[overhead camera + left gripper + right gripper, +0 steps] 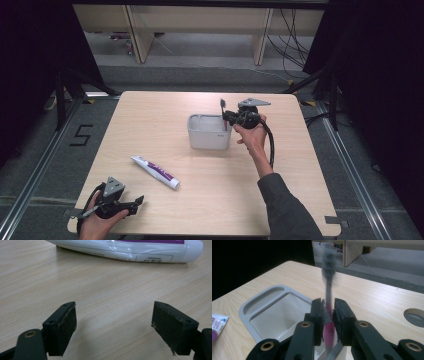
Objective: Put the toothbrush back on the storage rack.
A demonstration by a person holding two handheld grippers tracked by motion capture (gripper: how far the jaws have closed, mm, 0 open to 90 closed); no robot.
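From above, my right gripper (227,116) clamps a grey-and-pink toothbrush (223,107) upright over the grey plastic bin (209,132). My left gripper (113,322) gapes wide, the white-and-purple toothpaste tube (130,248) lying ahead. Right gripper view: jaws pinch the toothbrush above the bin's open compartment.

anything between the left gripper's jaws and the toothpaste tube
No, just bare table between the open left gripper and the toothpaste tube, clearest in the left gripper view.
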